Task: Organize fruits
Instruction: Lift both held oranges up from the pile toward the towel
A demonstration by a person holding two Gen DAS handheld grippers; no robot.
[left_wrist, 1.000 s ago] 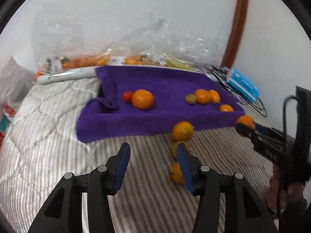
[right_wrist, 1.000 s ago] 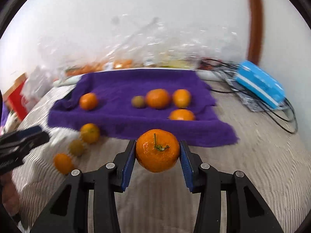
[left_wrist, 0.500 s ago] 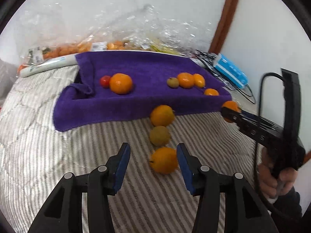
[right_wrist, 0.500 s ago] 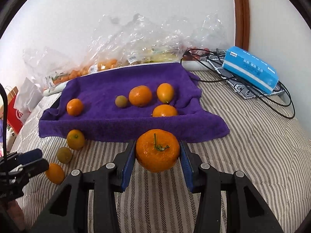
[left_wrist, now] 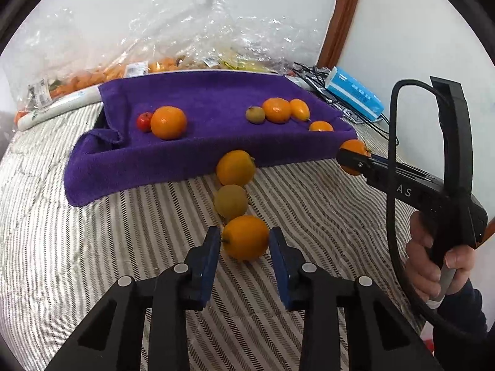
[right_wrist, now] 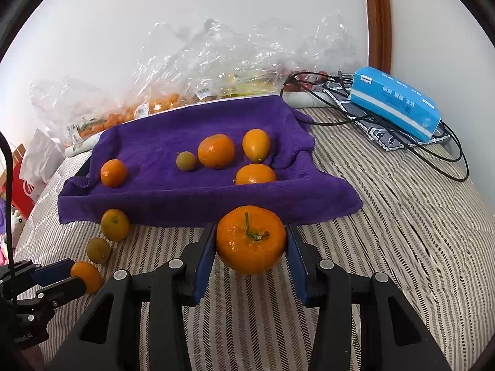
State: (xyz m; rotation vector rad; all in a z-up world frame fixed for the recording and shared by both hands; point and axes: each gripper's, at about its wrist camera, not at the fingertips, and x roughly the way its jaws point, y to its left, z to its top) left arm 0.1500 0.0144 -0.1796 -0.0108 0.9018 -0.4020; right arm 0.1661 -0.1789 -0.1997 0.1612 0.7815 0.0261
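Note:
A purple towel covers a tray on the striped bed and holds several small oranges, a green fruit and a red fruit. In front of it lie an orange, a greenish fruit and a small orange in a row. My left gripper is open, its jaws on either side of the small orange, which rests on the bed. My right gripper is shut on a mandarin with a stem, held before the towel's front edge; it also shows in the left wrist view.
Clear plastic bags with produce lie behind the towel by the wall. A blue box and black cables lie at the right. A white roll lies at the back left. A red bag stands at the bed's left.
My left gripper has moved forward and down, so the nearest small orange now sits between its open jaws. My right gripper has kept the mandarin and held about the same place.

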